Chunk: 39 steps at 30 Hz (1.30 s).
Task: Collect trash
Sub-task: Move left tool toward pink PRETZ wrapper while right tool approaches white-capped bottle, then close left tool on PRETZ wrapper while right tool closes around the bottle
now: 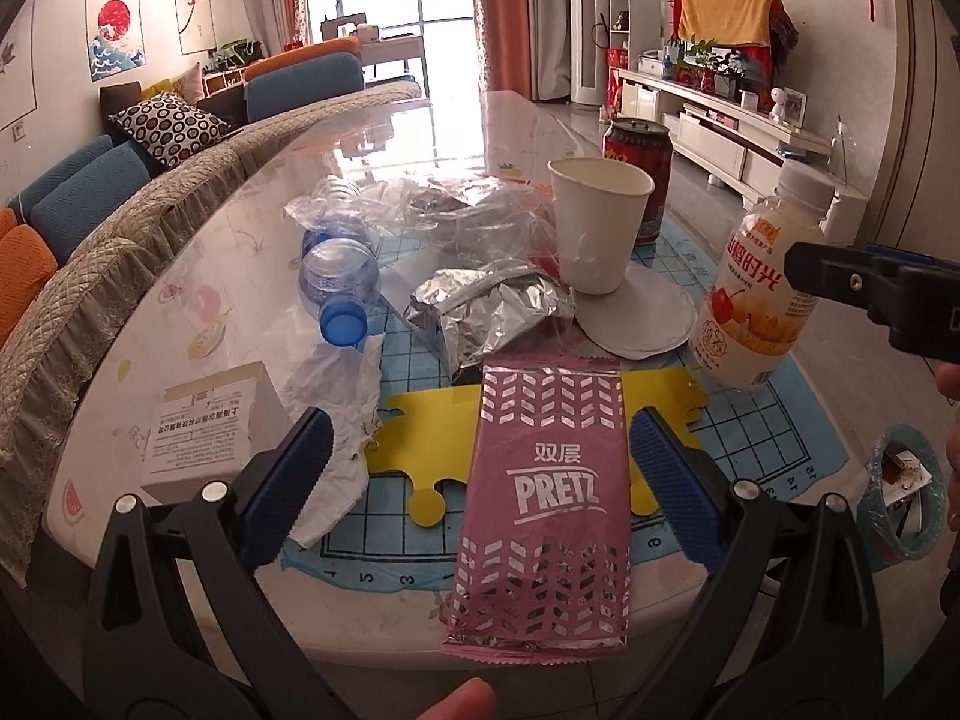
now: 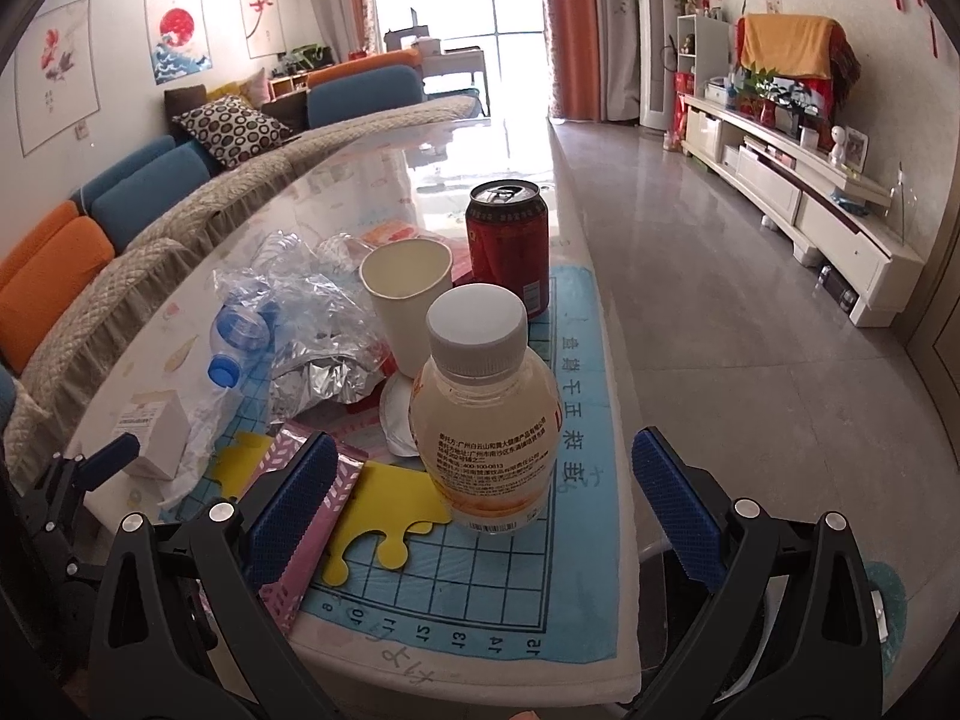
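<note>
The white paper cup [image 1: 600, 228] stands upright with nothing seen inside, the red can [image 2: 509, 243] behind it is open on top, and the capped drink bottle [image 2: 486, 420] looks nearly used up. A pink Pretz wrapper [image 1: 543, 504] lies flat at the table's near edge, between the spread fingers of the left gripper [image 1: 480, 468]. The right gripper [image 2: 483, 483] is spread wide around the drink bottle, not touching it.

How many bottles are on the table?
2. A crushed clear bottle with a blue cap lies on the left. A white-capped drink bottle stands near the right edge. More could hide under the wrappers.
</note>
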Tool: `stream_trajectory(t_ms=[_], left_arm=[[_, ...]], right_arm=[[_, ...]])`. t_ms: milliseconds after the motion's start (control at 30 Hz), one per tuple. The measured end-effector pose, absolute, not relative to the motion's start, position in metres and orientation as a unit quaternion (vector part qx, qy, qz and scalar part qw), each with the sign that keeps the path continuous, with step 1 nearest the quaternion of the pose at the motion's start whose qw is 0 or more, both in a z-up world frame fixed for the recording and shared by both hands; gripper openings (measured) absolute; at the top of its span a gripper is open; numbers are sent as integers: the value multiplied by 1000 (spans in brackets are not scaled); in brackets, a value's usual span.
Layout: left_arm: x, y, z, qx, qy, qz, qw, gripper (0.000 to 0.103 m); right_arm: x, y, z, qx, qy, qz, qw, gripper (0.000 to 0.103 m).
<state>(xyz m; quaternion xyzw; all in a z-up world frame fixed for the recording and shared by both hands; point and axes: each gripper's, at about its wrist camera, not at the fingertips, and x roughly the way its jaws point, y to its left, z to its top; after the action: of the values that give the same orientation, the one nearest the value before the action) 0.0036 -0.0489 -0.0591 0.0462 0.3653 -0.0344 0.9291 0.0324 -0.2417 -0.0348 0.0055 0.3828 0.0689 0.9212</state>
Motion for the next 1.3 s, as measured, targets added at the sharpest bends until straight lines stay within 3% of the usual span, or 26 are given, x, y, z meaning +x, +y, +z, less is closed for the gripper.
stream_trajectory(t_ms=[567,600,667,733,800,833,933,967,1033,1167,1300], left_arm=[[12,-57,-101,47,424,-55,903,96],[12,-60,-103,50,428,-56,901,96],[13,-66,-107,63,432,-51,898,96],[14,-72,-109,71,437,-48,895,96],[14,-74,-112,68,440,-53,894,87],[13,-73,-111,56,438,-59,895,73],[12,-70,-108,38,436,-68,897,54],[12,-71,-107,38,431,-70,899,39],[12,-72,-105,38,430,-75,899,21],[18,-64,-99,24,428,-97,898,5],[17,-60,-81,11,401,-109,909,4]], right_arm=[[51,-240,-52,6,391,75,917,95],[52,-240,-54,8,394,75,916,93],[56,-240,-58,9,402,77,912,75],[59,-241,-61,12,407,77,910,73],[59,-241,-64,14,409,81,909,72],[59,-241,-64,14,410,83,908,66],[59,-243,-65,14,406,86,910,65],[58,-243,-65,15,405,87,910,65],[58,-246,-65,21,403,88,911,65],[57,-247,-64,26,401,96,911,64],[54,-245,-57,16,398,118,910,64]])
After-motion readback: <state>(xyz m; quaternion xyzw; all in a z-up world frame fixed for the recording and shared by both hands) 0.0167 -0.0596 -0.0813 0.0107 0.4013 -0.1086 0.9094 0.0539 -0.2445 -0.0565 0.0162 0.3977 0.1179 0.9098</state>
